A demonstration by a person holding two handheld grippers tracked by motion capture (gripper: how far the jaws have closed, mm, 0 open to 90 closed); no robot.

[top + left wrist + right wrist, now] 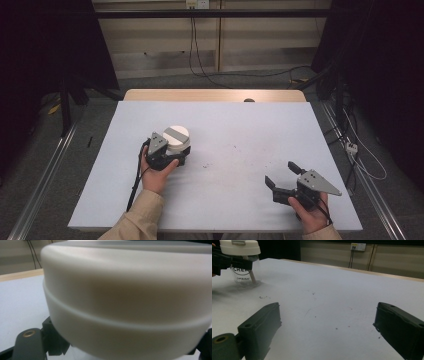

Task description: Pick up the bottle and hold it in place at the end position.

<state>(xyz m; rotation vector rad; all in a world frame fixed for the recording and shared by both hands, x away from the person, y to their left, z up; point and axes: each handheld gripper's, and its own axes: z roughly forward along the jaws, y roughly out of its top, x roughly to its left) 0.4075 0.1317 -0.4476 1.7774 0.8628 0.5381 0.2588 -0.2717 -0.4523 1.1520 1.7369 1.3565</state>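
Note:
A clear cup (176, 137) with a white lid stands on the left part of the white table cover (240, 125). My left gripper (172, 152) is shut on the cup, its jaws on either side just under the lid. The left gripper view looks straight at the lid (125, 302) from very close. In the right gripper view the cup (244, 275) stands at the far upper left, with printed lettering on its wall and the left gripper (229, 263) clamped round it. My right gripper (280, 172) hovers low at the front right, open with nothing between its jaws (327, 315).
The cover has faint dark scuffs (207, 165) near its middle. A strip of wooden tabletop (215, 95) shows along the far edge. Cables and a power strip (351, 147) lie on the floor to the right, and a metal rail (45, 175) runs along the left.

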